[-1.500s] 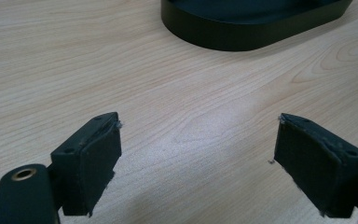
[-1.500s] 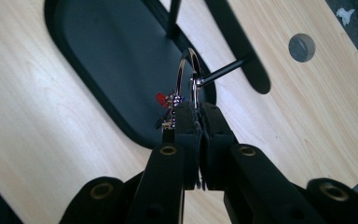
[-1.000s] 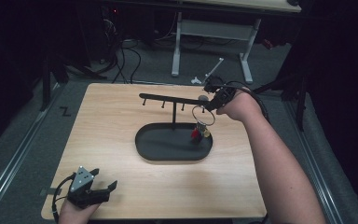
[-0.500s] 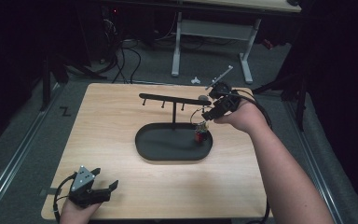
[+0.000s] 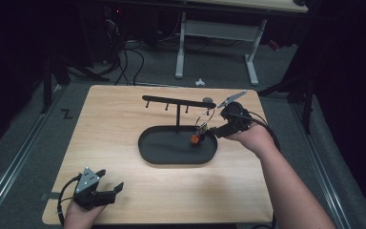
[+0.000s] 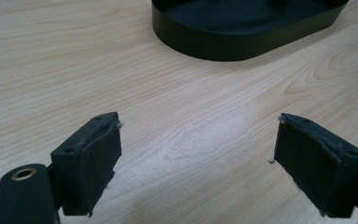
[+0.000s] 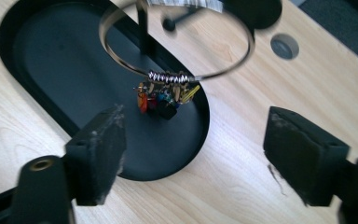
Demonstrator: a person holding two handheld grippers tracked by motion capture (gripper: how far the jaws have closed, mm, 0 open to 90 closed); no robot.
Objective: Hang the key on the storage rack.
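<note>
A thin metal hoop [image 7: 177, 42] strung with coloured charms hangs over the tray [image 7: 51, 65]; both tools gape, empty

the table [image 5: 124, 138] is pale wood with a fine wavy grain. on it the oval tray [image 5: 162, 155] is matte black, and so is the stand [image 5: 177, 112] with its bar and pegs. the ring [image 7: 177, 77] is silver wire with a stretch of purple and silver beads, and its charms [image 7: 163, 100] are red, orange, yellow, blue-green and black. both grippers, left [image 6: 198, 163] and right [image 7: 193, 154], have black jaws. the floor [image 5: 24, 143] is grey.
</note>
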